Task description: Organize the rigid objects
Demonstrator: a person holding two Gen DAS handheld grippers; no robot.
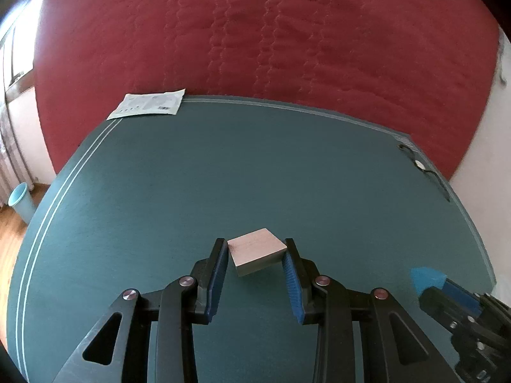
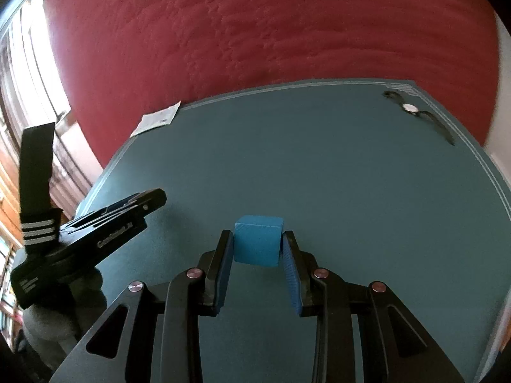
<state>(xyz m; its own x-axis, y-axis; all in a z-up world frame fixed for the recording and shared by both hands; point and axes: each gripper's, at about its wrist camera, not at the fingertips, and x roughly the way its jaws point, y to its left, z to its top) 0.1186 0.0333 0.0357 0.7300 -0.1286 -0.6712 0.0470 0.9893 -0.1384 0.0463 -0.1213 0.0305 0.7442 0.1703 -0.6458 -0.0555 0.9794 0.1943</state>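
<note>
Over the teal worktop (image 1: pixel 255 166), both pairs of tongs are loaded. The left tongs (image 1: pixel 255 255) pinch a pale wooden block (image 1: pixel 259 250) by two opposite corners, so it sits skewed between the blue pads, clear of the cloth as far as I can tell. The right tongs (image 2: pixel 257 249) are pressed square onto the flat side faces of a blue block (image 2: pixel 258 244), held at about twelve o'clock from the wrist. In the left view that same blue block shows at four o'clock, near the lower right edge.

Both blocks look stiff and light, with hard edges and nothing to crush or spill. The wooden one seems smooth, and a corner-to-corner pinch is my worry: it could pivot or slip if jolted. Flat faces against the ribbed pads, as on the blue one, would be the surer hold. The blue block's surface looks matte and should sit steady.

At the far corner of the worktop, around eleven o'clock, lies a white paper packet (image 1: pixel 148 103); at about two o'clock, a black-strapped wristwatch (image 1: pixel 421 166). Beyond the worktop is a red quilted bedspread (image 1: pixel 255 32).
</note>
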